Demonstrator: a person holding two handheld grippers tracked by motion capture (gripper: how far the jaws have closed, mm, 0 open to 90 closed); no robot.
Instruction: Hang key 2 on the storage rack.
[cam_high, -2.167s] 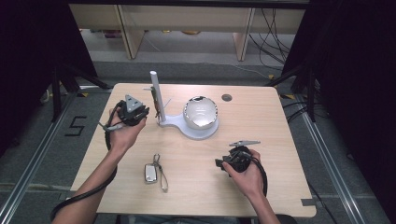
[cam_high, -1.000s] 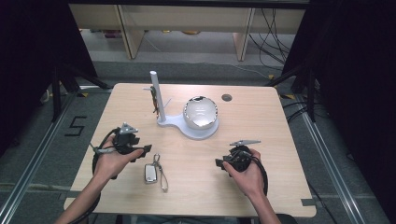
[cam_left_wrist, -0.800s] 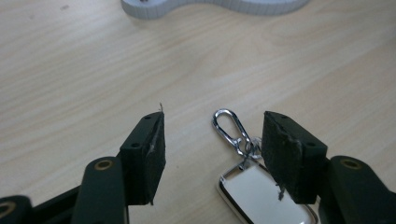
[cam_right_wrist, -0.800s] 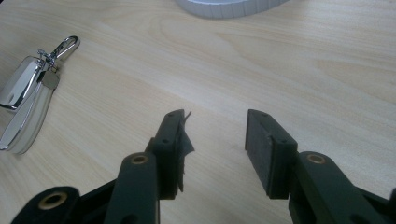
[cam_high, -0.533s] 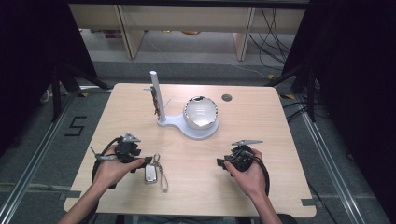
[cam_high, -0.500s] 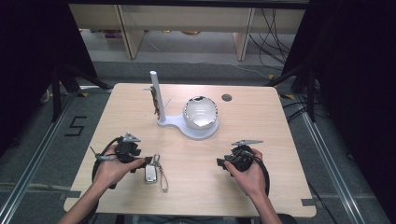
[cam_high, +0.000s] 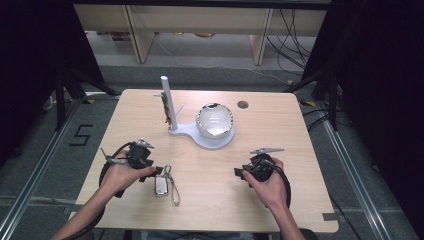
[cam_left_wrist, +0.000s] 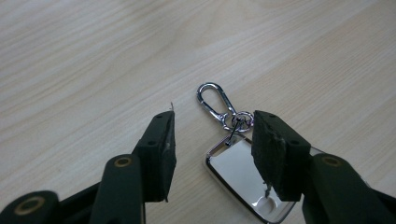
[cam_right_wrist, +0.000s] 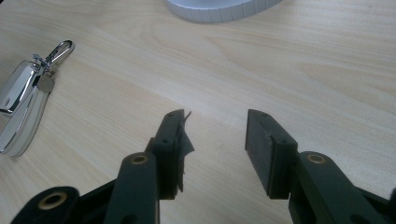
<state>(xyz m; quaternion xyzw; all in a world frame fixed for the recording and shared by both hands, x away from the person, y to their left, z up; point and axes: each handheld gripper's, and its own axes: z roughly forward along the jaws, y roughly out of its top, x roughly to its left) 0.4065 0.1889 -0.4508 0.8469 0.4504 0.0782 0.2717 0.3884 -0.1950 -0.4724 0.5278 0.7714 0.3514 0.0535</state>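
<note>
High view is showing the left tongs (cam_high: 150, 172) lying low over the near left part of the wooden worktop (cam_high: 280, 125), with the person's left hand (cam_high: 120, 172) wrapping them from behind and the forearm coming in from the bottom edge. Left gripper view is showing their jaws standing well apart, holding nothing, and straddling a silver key fob (cam_left_wrist: 243, 179); the right jaw is sitting just beside, perhaps touching, the small ring (cam_left_wrist: 238, 120) that is linking the fob to a silver snap clip (cam_left_wrist: 212, 100), which is lying flat just ahead of the jaw tips. A pale strap (cam_high: 175, 189) is trailing from the fob toward the near edge, to the right of these tongs.

Farther ahead and to the right of the left tongs, a white stand (cam_high: 200, 137) is carrying an upright post (cam_high: 166, 102) and a shiny bowl-shaped dish (cam_high: 215, 120).

At the right, the right tongs (cam_high: 242, 174) are pointing left toward the fob, with the right hand (cam_high: 270, 182) gripping them and a cable looping around the wrist. Right gripper view is showing their jaws parted wide over bare wood, gripping nothing, a scrap of torn padding hanging from the left jaw, and the fob well apart to the far left.
</note>
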